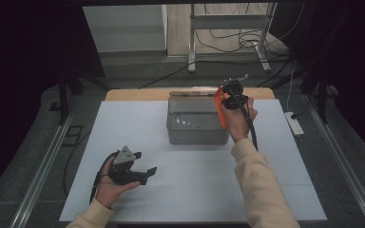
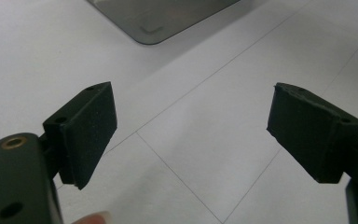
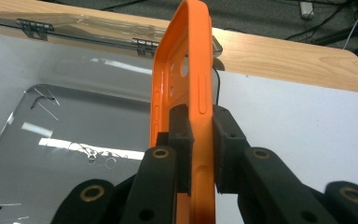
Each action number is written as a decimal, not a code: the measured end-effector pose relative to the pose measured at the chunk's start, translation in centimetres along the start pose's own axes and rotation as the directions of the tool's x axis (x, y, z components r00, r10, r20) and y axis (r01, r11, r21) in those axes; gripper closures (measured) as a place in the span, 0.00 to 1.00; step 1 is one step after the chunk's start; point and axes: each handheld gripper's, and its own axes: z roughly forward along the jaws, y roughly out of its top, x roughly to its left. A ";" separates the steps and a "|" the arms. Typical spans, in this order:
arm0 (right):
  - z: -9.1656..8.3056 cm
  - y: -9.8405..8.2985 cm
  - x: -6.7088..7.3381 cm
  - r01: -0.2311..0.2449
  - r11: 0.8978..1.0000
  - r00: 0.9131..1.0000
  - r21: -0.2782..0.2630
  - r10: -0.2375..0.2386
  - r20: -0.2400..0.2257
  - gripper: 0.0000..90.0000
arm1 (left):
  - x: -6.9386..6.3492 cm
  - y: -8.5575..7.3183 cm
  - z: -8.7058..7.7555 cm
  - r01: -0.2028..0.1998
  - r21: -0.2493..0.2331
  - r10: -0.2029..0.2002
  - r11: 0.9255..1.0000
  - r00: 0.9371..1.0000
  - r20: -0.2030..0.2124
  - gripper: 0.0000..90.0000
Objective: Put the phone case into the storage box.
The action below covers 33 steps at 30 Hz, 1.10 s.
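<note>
You hold the right gripper (image 1: 225, 97) at upper centre-right of the high view, jaws clamped on an orange phone case (image 3: 186, 70), held edge-up over the right rim of the clear box (image 1: 197, 126). Its hinged lid (image 3: 74, 23) lies folded open behind. Looks like the case is picked up and poised; dropping it in and closing the lid are left. Left gripper (image 1: 133, 168) rests lower left, jaws spread with nothing between. White table (image 1: 123, 123), wooden edge (image 3: 284, 51), grey floor with cables (image 1: 228, 40).
</note>
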 end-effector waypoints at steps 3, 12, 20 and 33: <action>0.2 0.0 0.0 -0.004 1.000 1.000 0.002 0.004 0.005 0.89 | 0.0 0.0 0.0 0.000 0.002 0.000 1.000 1.000 0.002 0.17; 0.7 -0.1 0.0 -0.002 1.000 1.000 0.015 0.002 0.008 0.89 | 0.0 0.0 0.0 -0.002 0.001 0.002 1.000 1.000 0.001 0.17; 1.0 -0.3 0.3 0.003 1.000 1.000 0.023 -0.003 0.004 0.89 | 0.0 0.0 0.1 -0.004 0.006 0.004 1.000 1.000 0.005 0.17; 1.8 -0.5 0.9 0.003 0.999 1.000 0.036 -0.003 0.003 0.89 | 0.0 0.0 0.0 -0.010 -0.002 0.011 1.000 1.000 0.011 0.17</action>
